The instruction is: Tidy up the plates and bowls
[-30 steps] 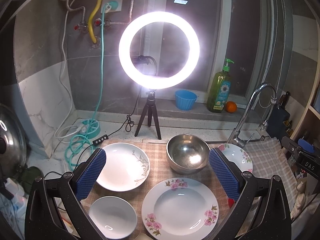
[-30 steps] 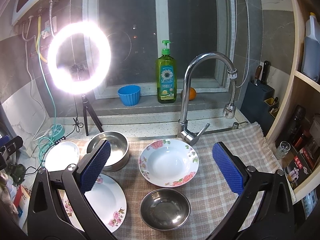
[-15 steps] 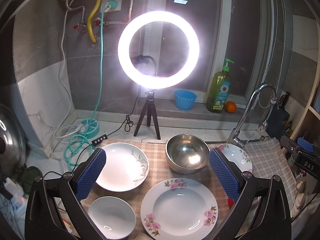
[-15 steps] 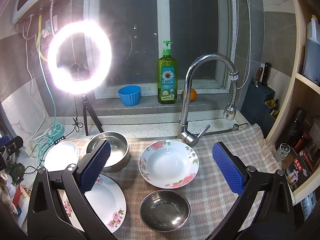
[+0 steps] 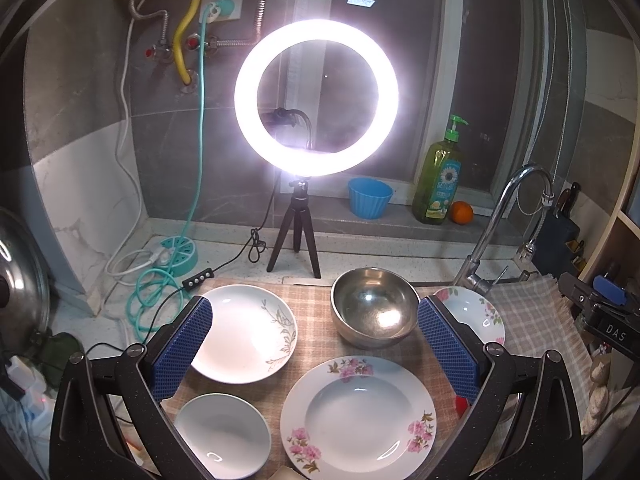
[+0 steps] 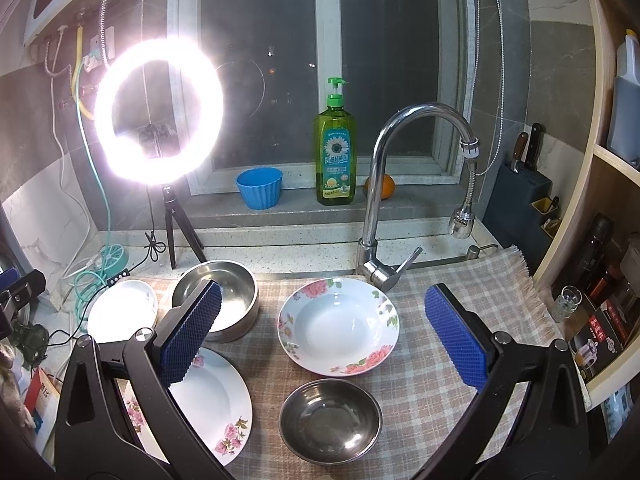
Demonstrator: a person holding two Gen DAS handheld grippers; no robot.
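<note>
My left gripper (image 5: 316,344) is open and empty above a checked cloth. Below it lie a white leaf-patterned plate (image 5: 244,332), a small white bowl (image 5: 222,436), a pink-flowered plate (image 5: 360,414) and a large steel bowl (image 5: 374,306). My right gripper (image 6: 322,336) is open and empty over a deep flowered plate (image 6: 338,326) and a small steel bowl (image 6: 330,420). The large steel bowl (image 6: 228,292), the pink-flowered plate (image 6: 212,400) and the white plate (image 6: 120,310) show at its left.
A lit ring light on a tripod (image 5: 316,96) stands behind the dishes. A tap (image 6: 384,184) rises at the back of the cloth. A soap bottle (image 6: 335,152), blue cup (image 6: 259,186) and orange sit on the sill. Shelves (image 6: 608,240) stand at right.
Both grippers have drifted slightly; the view shifts a little. The dishes have not moved and both grippers stay open.
</note>
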